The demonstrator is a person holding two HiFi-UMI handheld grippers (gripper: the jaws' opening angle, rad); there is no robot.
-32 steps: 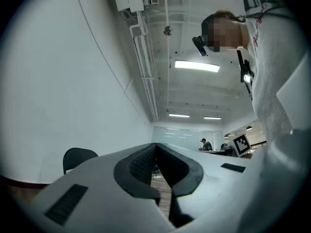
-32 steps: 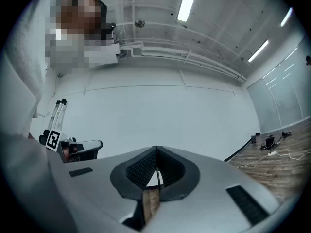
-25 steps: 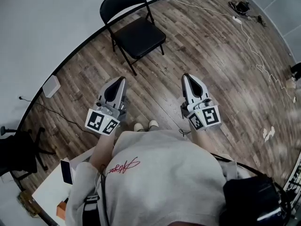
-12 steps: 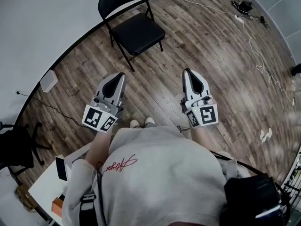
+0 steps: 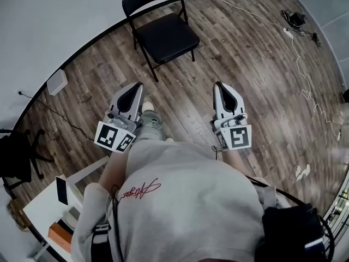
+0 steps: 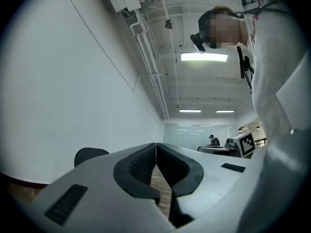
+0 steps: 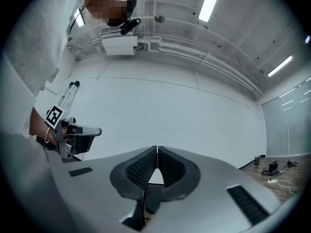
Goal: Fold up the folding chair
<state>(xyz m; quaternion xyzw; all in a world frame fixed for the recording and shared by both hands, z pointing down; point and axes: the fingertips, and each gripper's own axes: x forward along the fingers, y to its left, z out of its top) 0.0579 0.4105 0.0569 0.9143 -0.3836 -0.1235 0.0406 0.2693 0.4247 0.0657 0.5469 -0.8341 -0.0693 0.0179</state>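
Note:
A black folding chair (image 5: 161, 30) stands unfolded on the wood floor by the white wall, ahead of me; its backrest (image 6: 89, 155) shows at the lower left of the left gripper view. My left gripper (image 5: 137, 85) is held in front of my body, shut and empty, well short of the chair. My right gripper (image 5: 221, 85) hangs level beside it, also shut with nothing between its jaws. In the left gripper view (image 6: 156, 144) and the right gripper view (image 7: 157, 149) the jaw tips meet. My knee in jeans (image 5: 150, 125) is stepping forward between the grippers.
A white box (image 5: 56, 82) lies on the floor at the left wall, with a cable (image 5: 60, 126) near it. White cords (image 5: 303, 86) run across the floor at the right. A black office chair (image 5: 16, 156) and a white table (image 5: 54, 206) with small items stand behind me at the left.
I have stepped forward: a knee now shows between the grippers and the chair sits closer and more centred. Both grippers moved forward with me and stayed shut.

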